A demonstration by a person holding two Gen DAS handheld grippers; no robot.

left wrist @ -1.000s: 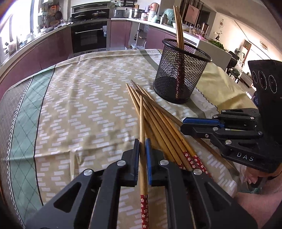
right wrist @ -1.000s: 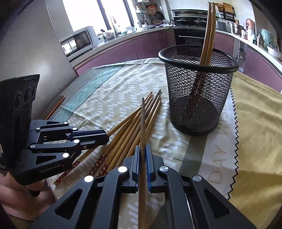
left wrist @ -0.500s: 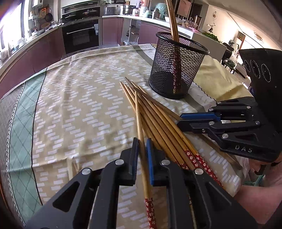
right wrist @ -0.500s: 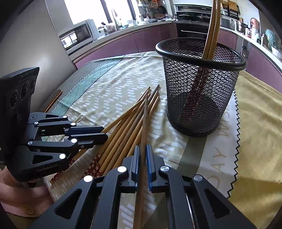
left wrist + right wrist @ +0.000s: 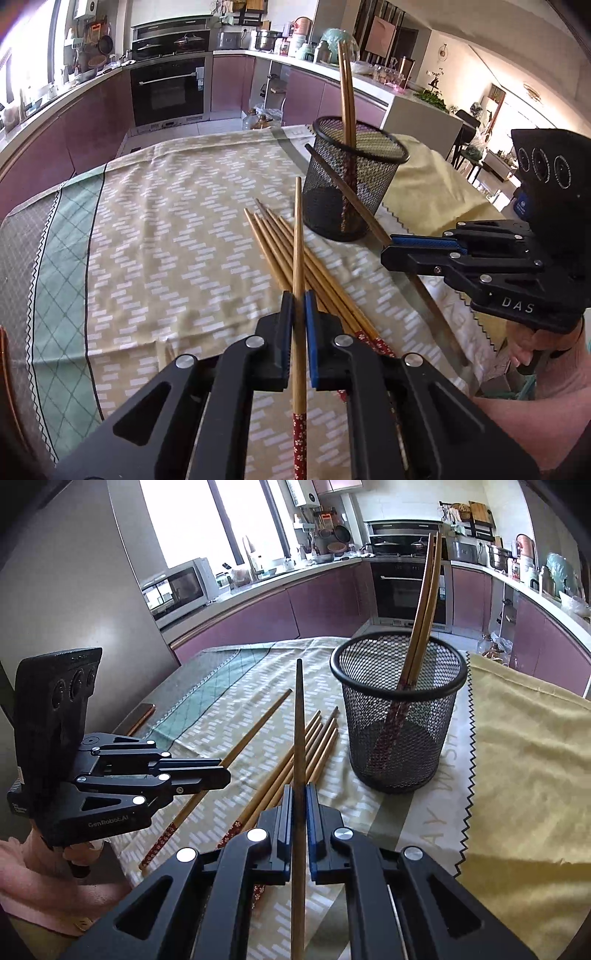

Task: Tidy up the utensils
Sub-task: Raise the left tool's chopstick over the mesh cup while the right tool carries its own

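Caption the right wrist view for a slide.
Right claw clamps a tan bamboo chopstick pointing past the black wire-mesh cup; left claw grips another.

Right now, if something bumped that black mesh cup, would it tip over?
Possibly. The mesh cup looks light, being see-through wire, and the two chopsticks inside lean well above its rim. Its wide flat base probably steadies it against gentle nudges.
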